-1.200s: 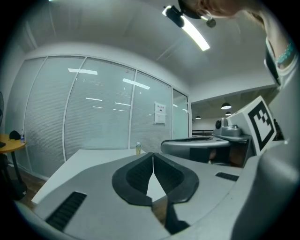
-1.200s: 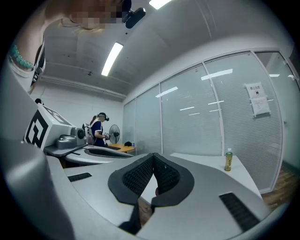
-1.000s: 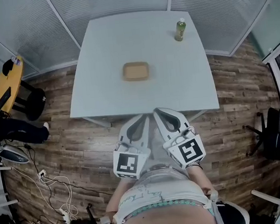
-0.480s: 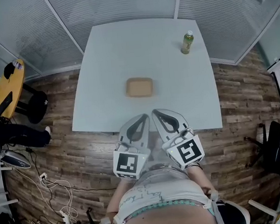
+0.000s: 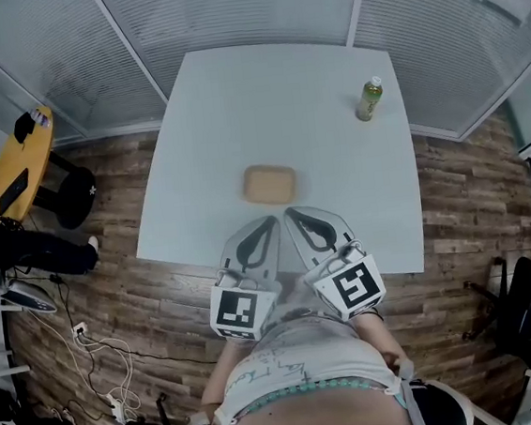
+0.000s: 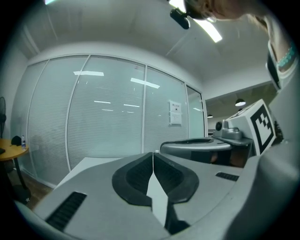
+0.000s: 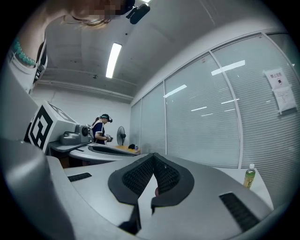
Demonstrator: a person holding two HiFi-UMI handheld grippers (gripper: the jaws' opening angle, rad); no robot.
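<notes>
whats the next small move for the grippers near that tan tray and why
Probably ease the left gripper and right gripper forward toward the tan tray, opening their jaws on the way. Both hang side by side over the near edge of the table, shut and empty, short of the tray.

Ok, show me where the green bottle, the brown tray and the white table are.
green bottle [image 5: 368, 102], head view, on its body.
brown tray [image 5: 269, 185], head view, on its middle.
white table [image 5: 235, 106], head view, on a bare part of the top.
</notes>
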